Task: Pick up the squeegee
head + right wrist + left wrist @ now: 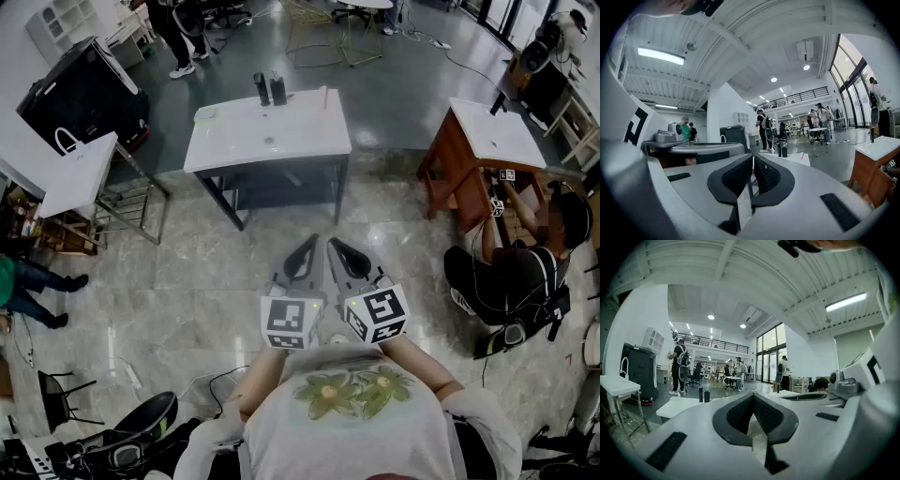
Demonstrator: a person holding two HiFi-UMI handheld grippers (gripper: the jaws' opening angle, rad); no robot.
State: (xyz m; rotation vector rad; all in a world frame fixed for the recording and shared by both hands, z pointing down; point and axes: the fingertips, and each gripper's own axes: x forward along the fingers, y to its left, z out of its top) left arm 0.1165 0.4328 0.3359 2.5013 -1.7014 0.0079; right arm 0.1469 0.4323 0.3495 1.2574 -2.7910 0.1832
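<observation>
Both grippers are held close to the person's chest, side by side and pointing at a white table (281, 141) about two steps ahead. My left gripper (307, 246) (753, 395) is shut, its dark pads meeting at the tips with nothing between them. My right gripper (335, 247) (753, 156) is shut and empty too. On the table stand two dark bottles (270, 89) (703, 394) (781, 149). A thin red stick-like item (325, 97) (802, 156) lies near its far right edge. I cannot make out a squeegee for certain at this distance.
A wooden stand with a white top (495, 133) is at the right, with a person (520, 272) crouched beside it. A small white side table (80, 173) and a black case (84, 94) stand at the left. Other people stand far behind the table.
</observation>
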